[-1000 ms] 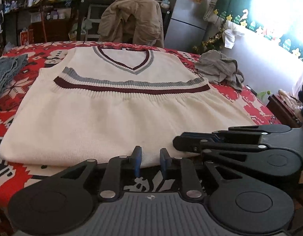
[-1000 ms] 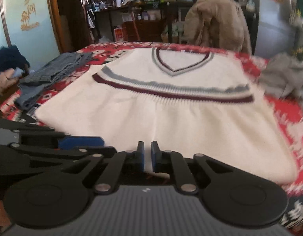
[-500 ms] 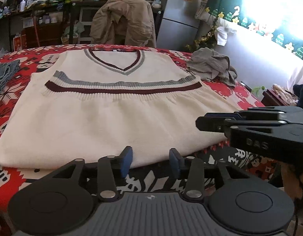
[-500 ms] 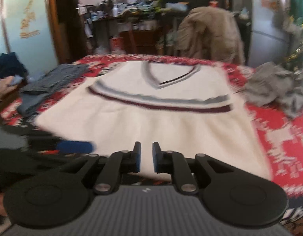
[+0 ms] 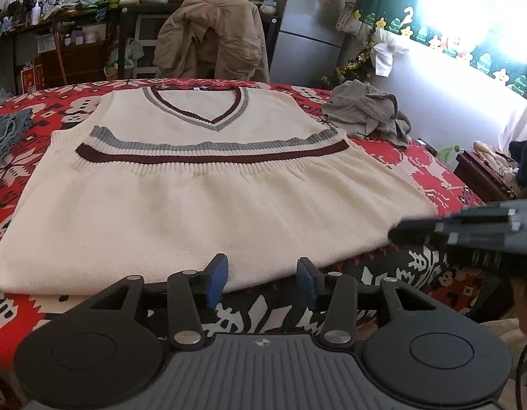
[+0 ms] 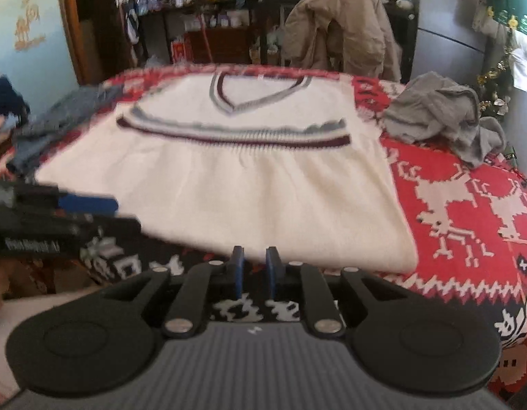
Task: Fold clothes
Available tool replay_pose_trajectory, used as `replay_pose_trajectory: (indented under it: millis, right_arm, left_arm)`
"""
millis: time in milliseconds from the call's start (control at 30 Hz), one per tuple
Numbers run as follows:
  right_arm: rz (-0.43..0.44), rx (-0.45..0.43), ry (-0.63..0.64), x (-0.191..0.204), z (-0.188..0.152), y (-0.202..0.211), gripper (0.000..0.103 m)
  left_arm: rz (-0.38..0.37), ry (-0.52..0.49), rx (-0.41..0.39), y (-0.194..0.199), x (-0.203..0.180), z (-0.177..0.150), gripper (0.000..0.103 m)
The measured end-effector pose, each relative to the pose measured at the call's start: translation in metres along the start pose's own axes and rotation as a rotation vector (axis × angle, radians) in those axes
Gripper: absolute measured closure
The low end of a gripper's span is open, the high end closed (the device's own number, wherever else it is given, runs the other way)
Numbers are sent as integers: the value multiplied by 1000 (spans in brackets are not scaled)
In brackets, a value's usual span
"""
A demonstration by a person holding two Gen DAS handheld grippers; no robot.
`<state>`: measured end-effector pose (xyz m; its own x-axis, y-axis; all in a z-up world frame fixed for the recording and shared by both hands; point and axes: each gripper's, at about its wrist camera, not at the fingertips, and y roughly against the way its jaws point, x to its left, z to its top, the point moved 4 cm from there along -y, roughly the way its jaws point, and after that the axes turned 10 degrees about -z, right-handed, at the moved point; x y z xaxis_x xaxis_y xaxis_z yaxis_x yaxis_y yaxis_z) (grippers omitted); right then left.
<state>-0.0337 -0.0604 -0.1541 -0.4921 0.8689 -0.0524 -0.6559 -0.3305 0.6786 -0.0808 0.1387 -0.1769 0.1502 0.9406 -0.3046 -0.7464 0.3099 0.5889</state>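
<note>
Cluttered room: shelves upper left, fridge (image 5: pixel 308 24) upper right. Red patterned table (image 5: pixel 417 167) fills mid-frame; cream vest (image 5: pixel 195 198) lies flat at center, grey cloth (image 5: pixel 366 112) to its right. Left tongs (image 5: pixel 261 278) just spread, empty; right tongs (image 6: pixel 255 271) slightly apart, empty.

tan jacket (image 5: pixel 212 37) on chair | fridge (image 5: pixel 311 17) behind | red patterned cloth (image 6: pixel 468 205) covering table

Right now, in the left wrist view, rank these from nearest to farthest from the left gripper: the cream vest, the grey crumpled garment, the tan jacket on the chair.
From the left gripper, jaws open and empty:
1. Cream vest, directly ahead, its near edge just beyond the fingertips.
2. Grey crumpled garment, far right on the red cloth.
3. Tan jacket, draped over the chair beyond the far edge.
</note>
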Motion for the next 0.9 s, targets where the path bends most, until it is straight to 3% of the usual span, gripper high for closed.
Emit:
replay_pose_trajectory:
  millis: [133,267,600,700,900]
  right_arm:
    - [-51,-28,-64,-16,15,-6,88]
    - [-109,6,-15,-22,13,-28,88]
    - [-98,27,0,-35,-8,-2,88]
    - [-114,-20,-35,-42,-5,6,88]
    - [-179,-32,-33,-54,10,-14,88]
  left_arm:
    - [-4,9,-1,0,0,0,58]
    - [0,2,2,0,-1,0,58]
    - [-8,0,0,0,-1,0,56]
    - [-9,3,0,0,0,0,56]
    - [0,-10,5,-1,-3,0,55]
